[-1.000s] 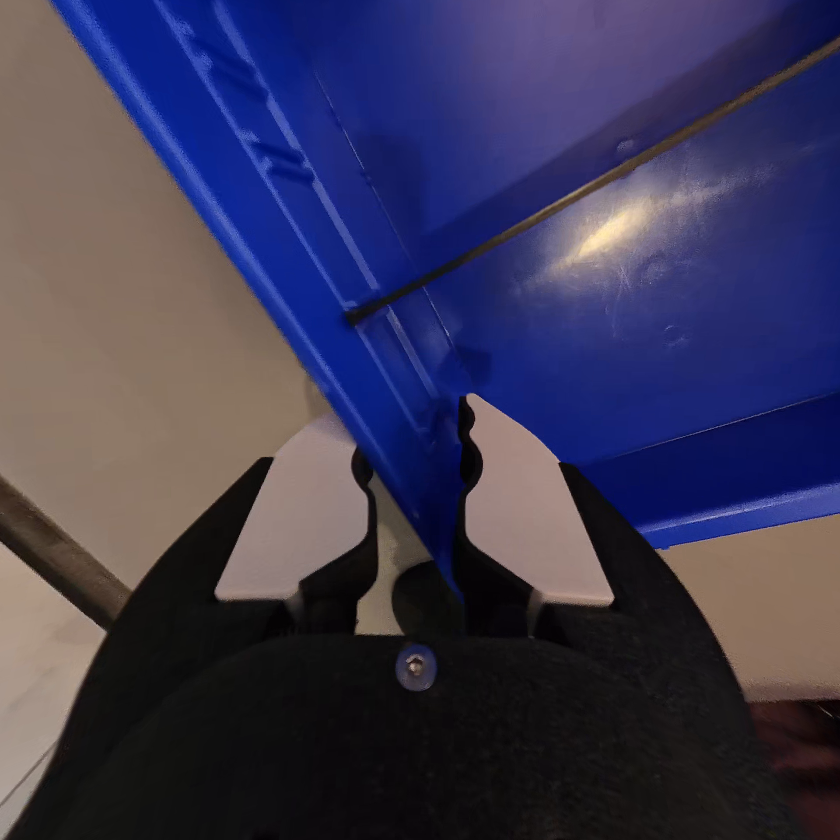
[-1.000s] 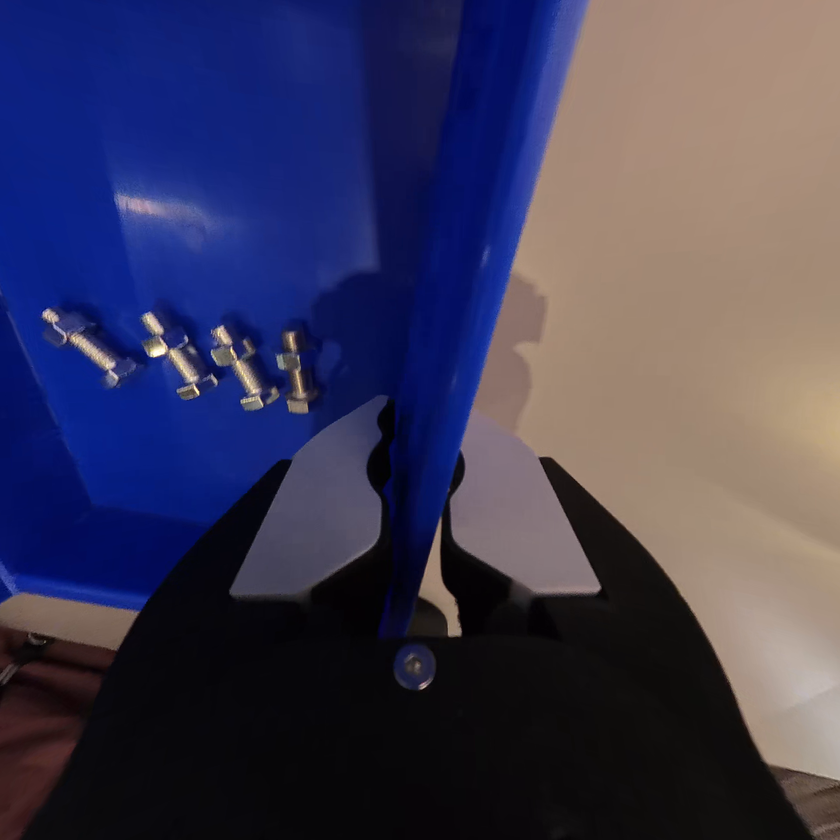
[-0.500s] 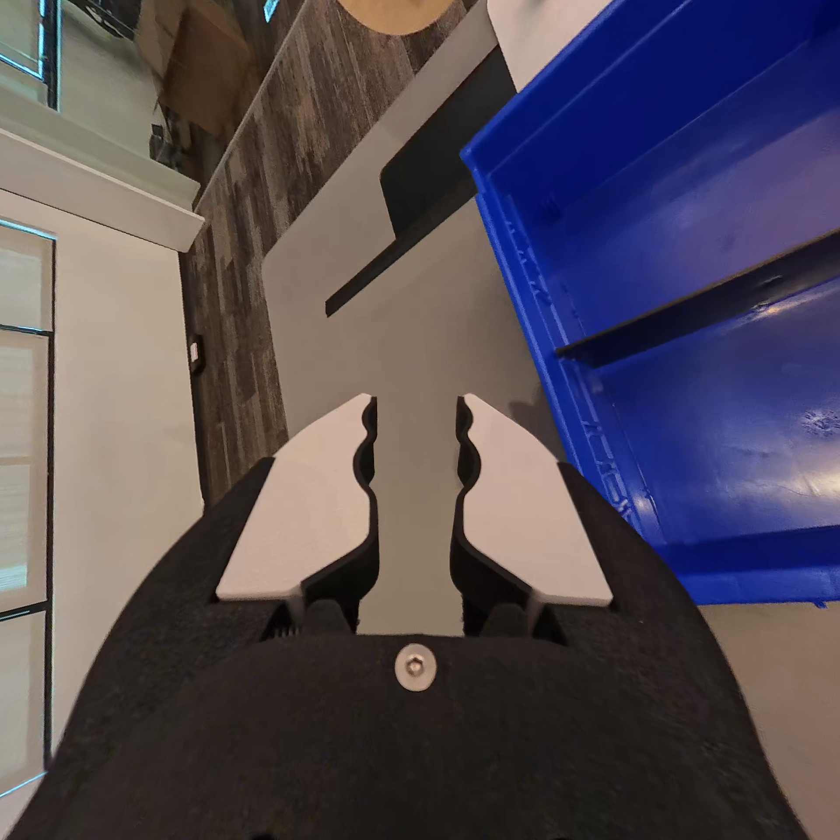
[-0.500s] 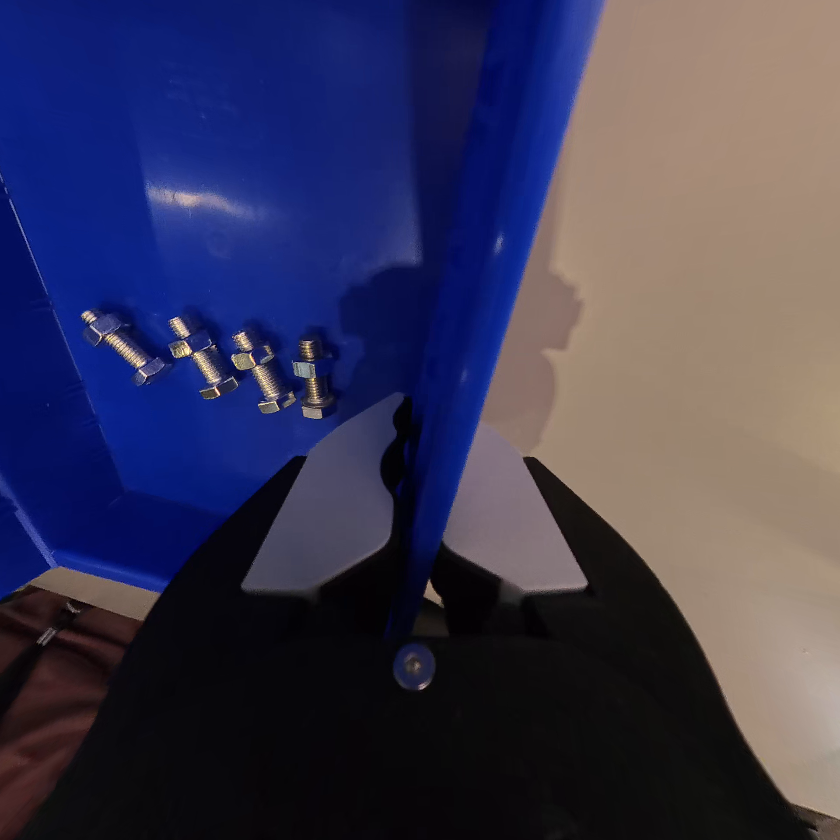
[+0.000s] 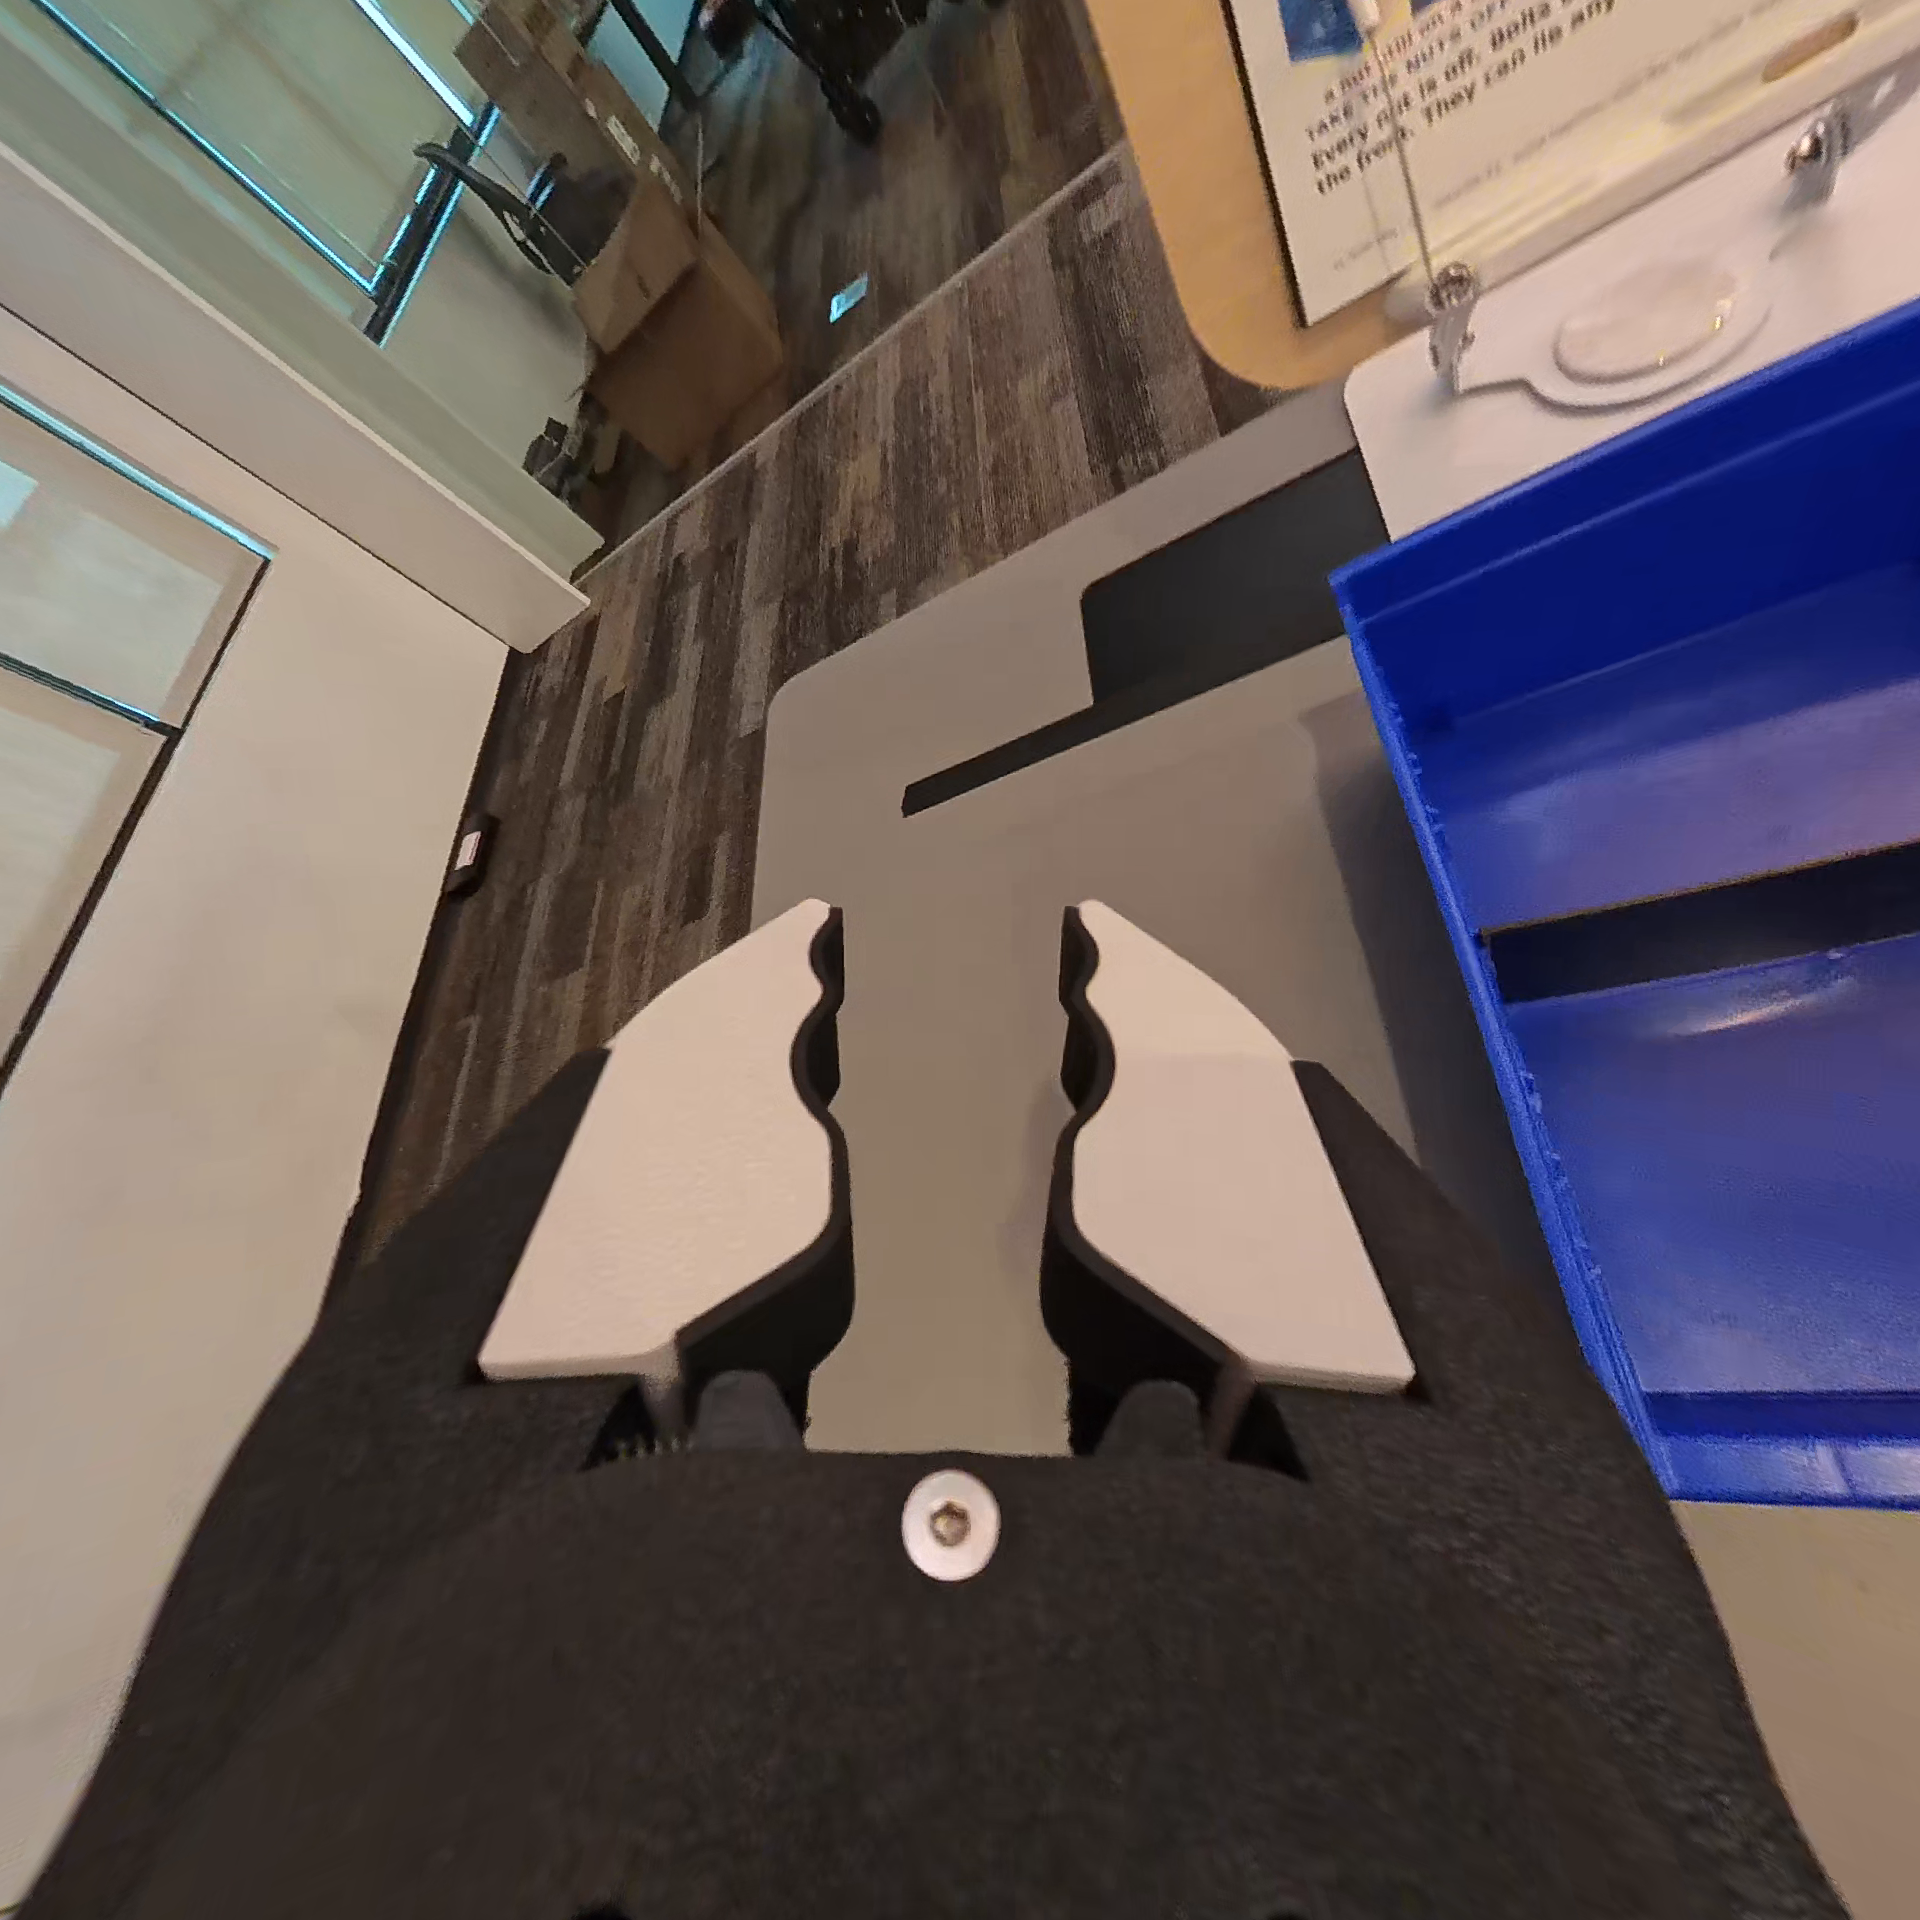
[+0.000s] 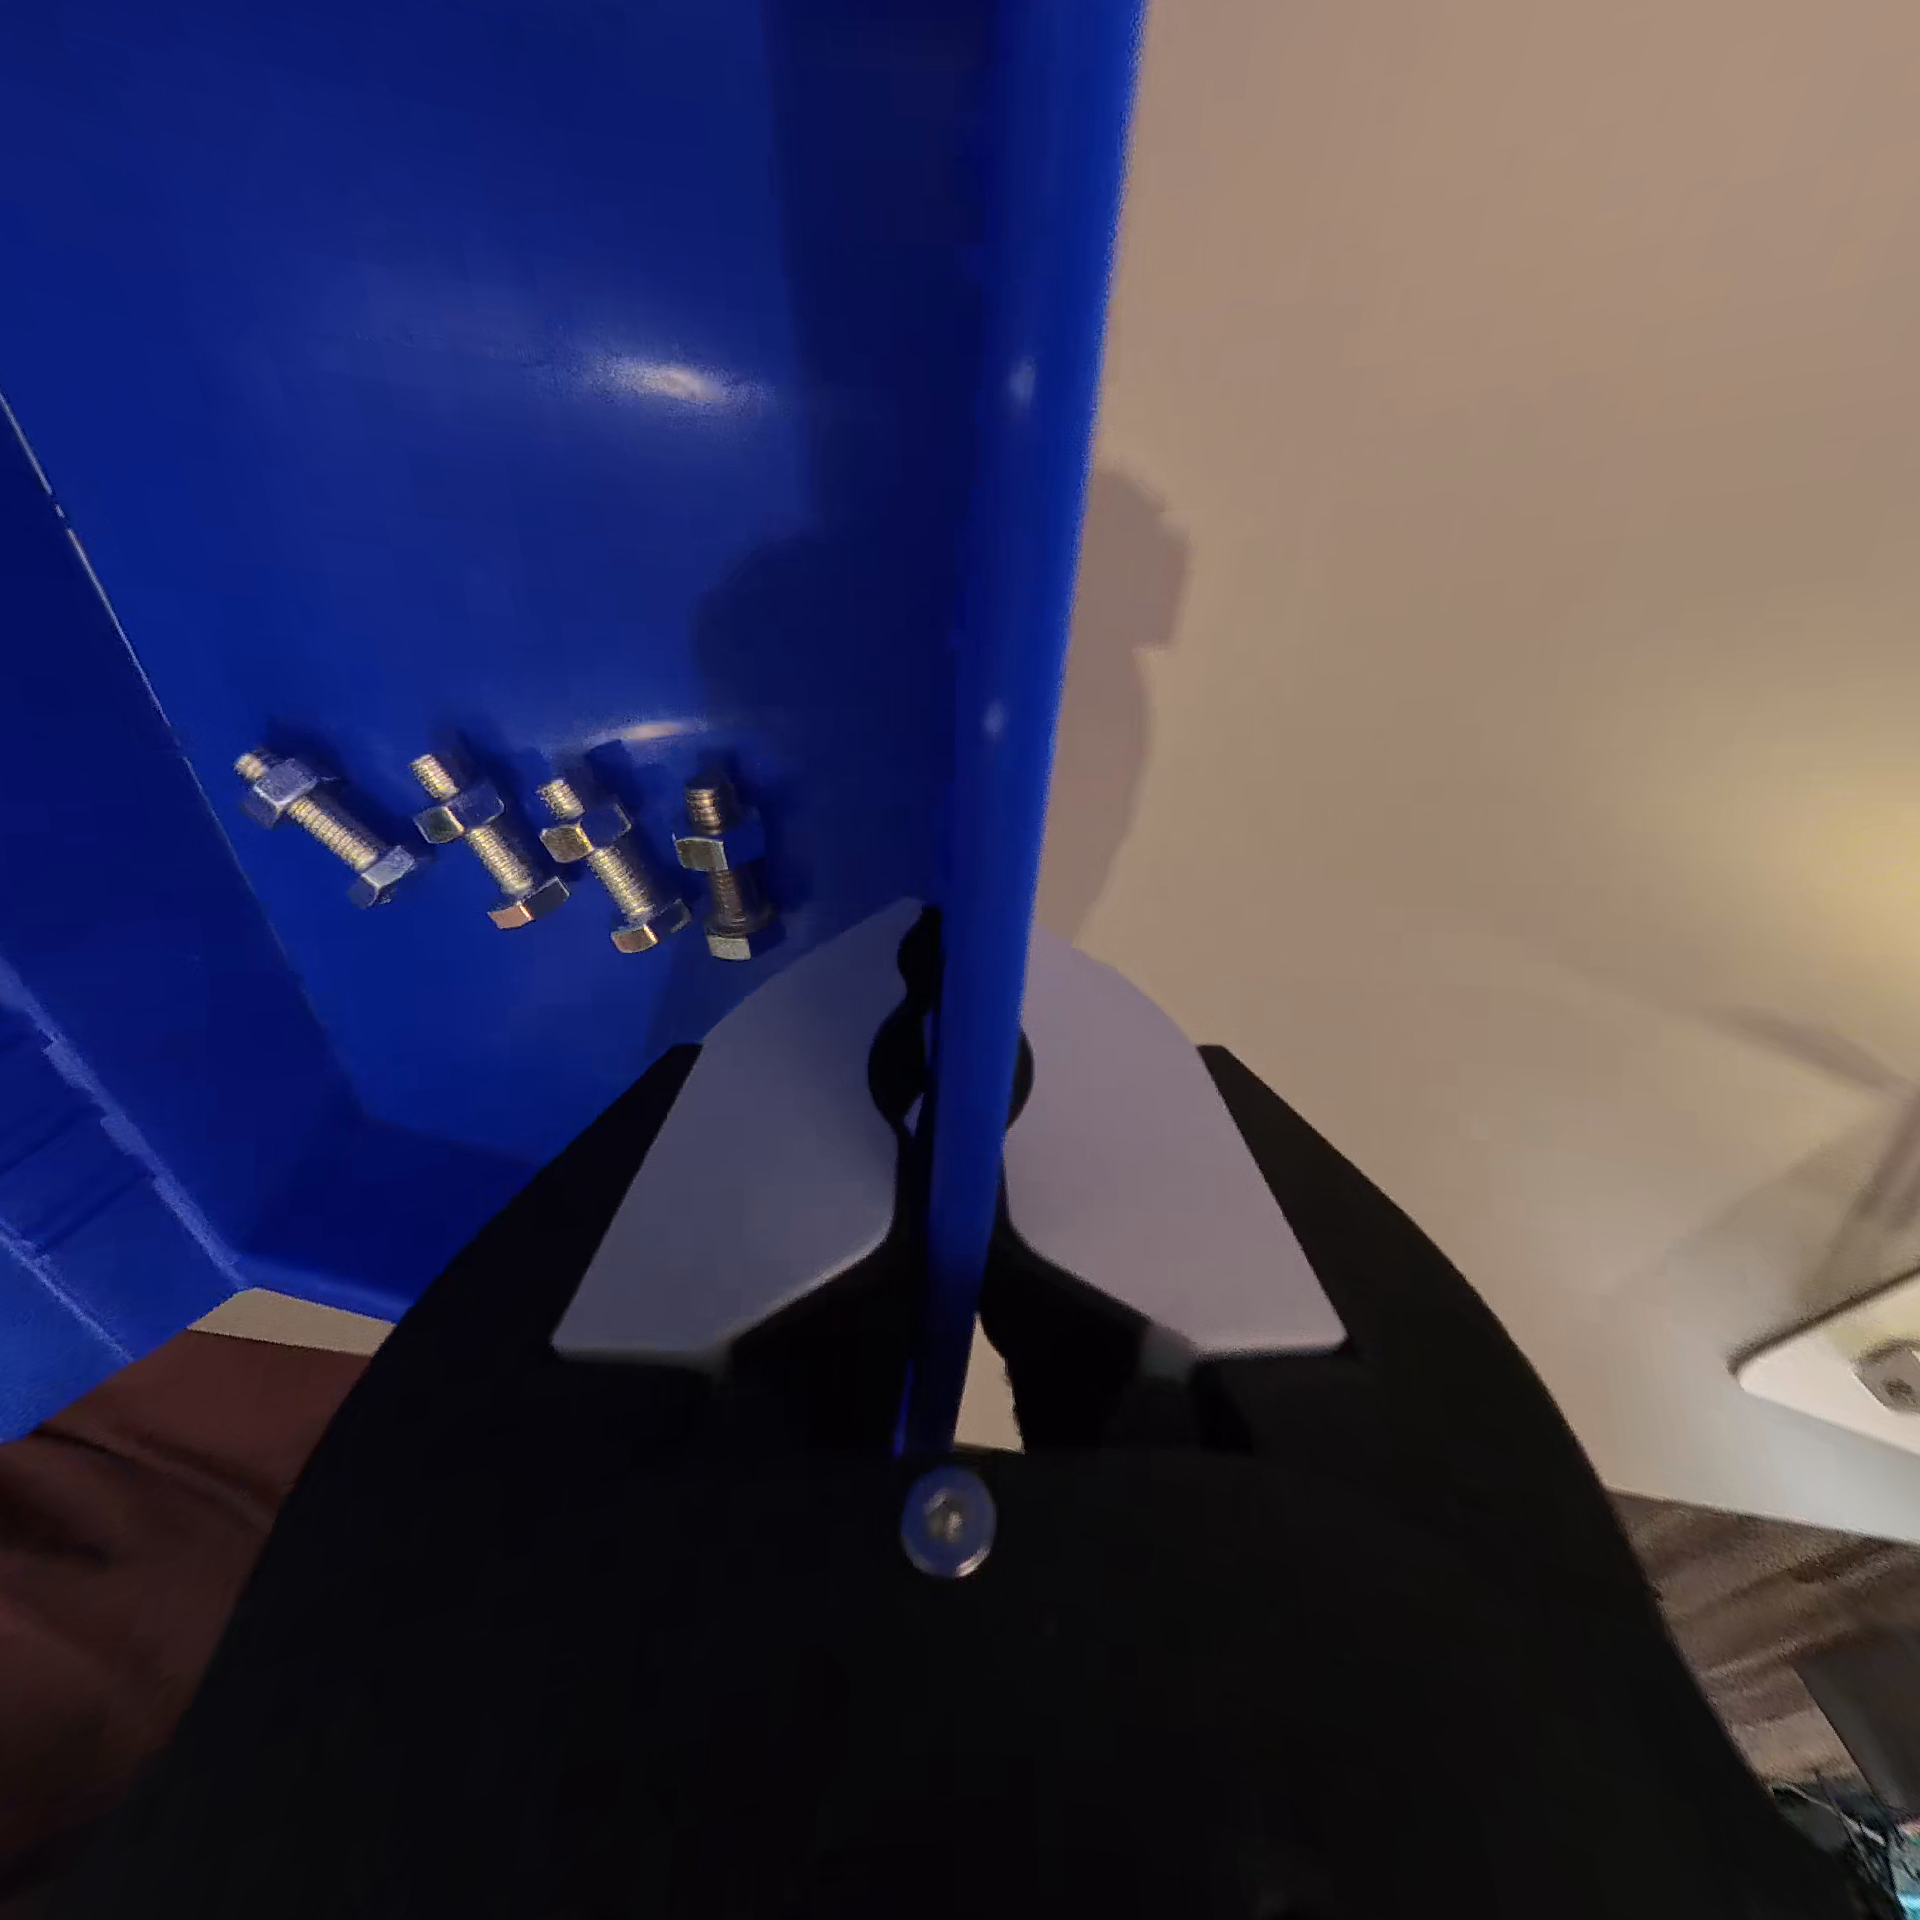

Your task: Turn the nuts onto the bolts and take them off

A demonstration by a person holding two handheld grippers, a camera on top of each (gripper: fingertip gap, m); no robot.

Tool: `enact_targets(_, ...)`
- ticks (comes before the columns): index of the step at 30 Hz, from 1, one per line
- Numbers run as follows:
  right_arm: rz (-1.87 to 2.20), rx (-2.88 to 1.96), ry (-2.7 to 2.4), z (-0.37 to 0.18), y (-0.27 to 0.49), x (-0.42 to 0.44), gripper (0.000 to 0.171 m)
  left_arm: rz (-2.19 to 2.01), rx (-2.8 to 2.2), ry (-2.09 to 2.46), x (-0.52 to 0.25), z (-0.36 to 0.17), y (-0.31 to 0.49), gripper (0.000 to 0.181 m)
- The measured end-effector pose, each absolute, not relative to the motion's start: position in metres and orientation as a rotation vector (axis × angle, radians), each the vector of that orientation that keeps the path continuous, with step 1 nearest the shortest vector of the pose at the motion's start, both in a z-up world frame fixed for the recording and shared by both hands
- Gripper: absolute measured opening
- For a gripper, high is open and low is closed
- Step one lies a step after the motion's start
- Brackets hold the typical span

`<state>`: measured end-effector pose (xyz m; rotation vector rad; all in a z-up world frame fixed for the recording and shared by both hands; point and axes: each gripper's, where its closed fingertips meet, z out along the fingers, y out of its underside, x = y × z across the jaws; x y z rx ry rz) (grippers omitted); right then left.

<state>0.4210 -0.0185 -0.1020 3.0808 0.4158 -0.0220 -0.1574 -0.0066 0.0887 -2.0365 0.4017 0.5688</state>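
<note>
Several silver bolts (image 6: 499, 842), each with a nut screwed on it, lie side by side on the floor of a blue plastic bin (image 6: 468, 416). My right gripper (image 6: 977, 935) is shut on the bin's right side wall (image 6: 1039, 520), one finger inside and one outside, with the bolts just left of it. My left gripper (image 5: 951, 914) is open and empty above the grey table (image 5: 987, 790), apart from the bin (image 5: 1714, 1143) to its right. A black divider (image 5: 1704, 904) crosses the bin. No bolts show in the left wrist view.
A black cut-out (image 5: 1195, 623) sits in the table ahead of my left gripper. A clear stand with a printed sheet (image 5: 1455, 135) stands beyond the bin. Carpeted floor (image 5: 831, 468) lies past the table edge. A white fitting (image 6: 1849, 1361) shows at the right. The gap from one gripper's tips to the other's is roughly 60 cm.
My left gripper has let go of the bin's left wall and drawn away to the left, open. My right gripper stays shut on the right wall.
</note>
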Motion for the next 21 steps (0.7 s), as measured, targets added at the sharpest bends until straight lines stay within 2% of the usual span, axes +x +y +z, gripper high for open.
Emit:
enact_targets(6,0.074,3.105,0.419,-0.04,-0.019,0.425,0.007,0.451,-1.979,0.348,-0.167,0.108,-0.02,0.039)
enact_targets(11,0.189,3.116,0.523,0.029,-0.005,0.392,0.007,0.388,-1.927,0.321,-0.168,0.123,-0.031,0.039)
enact_targets(16,0.164,3.099,0.731,0.075,0.018,0.301,0.006,0.318,-1.906,0.328,-0.161,0.13,-0.041,0.038)
enact_targets(21,0.007,3.025,1.0,0.07,0.042,0.16,0.006,0.283,-1.862,0.287,-0.165,0.142,-0.051,0.038)
